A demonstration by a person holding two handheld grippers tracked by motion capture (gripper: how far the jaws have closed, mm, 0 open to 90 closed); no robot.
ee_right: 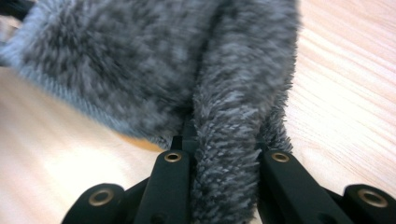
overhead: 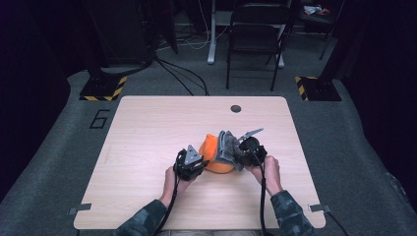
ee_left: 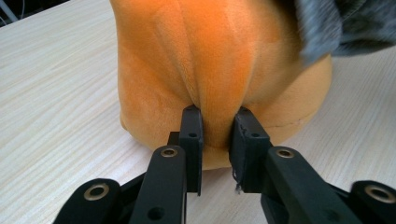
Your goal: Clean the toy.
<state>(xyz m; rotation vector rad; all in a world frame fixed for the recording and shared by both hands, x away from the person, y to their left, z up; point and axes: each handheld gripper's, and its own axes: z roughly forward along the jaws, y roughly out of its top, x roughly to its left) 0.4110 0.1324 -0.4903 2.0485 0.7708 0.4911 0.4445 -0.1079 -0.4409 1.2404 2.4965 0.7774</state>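
Your left gripper [ee_left: 215,135] is pinching a fold of the orange plush cushion [ee_left: 219,65]: the two black pads press the soft fabric from both sides, and the fold stands up between them. Your right gripper [ee_right: 224,140] is clenched on a thick fold of the grey fuzzy cloth [ee_right: 140,60], which fills the gap between its jaws and hangs over them.

The orange cushion lies directly ahead of the left fingers and rests on the table. The grey cloth lies ahead of the right fingers and drapes over the far side of the cushion, so the two things are touching.

It seems the step is to pull the grey cloth over or off the cushion; I cannot tell which. To do it well, keep the left pinch steady as an anchor and low to the table, so the cushion does not slide. Move the right hand slowly and keep the fold deep in the jaws, because fuzzy cloth may slip.

Around your fingers is a light wooden table [overhead: 147,128], bare except for a dark round hole [overhead: 236,108] far ahead of the right gripper. Beyond the table is grey carpet floor [overhead: 59,147] with cables and a folding chair [overhead: 255,34] in a dark room.
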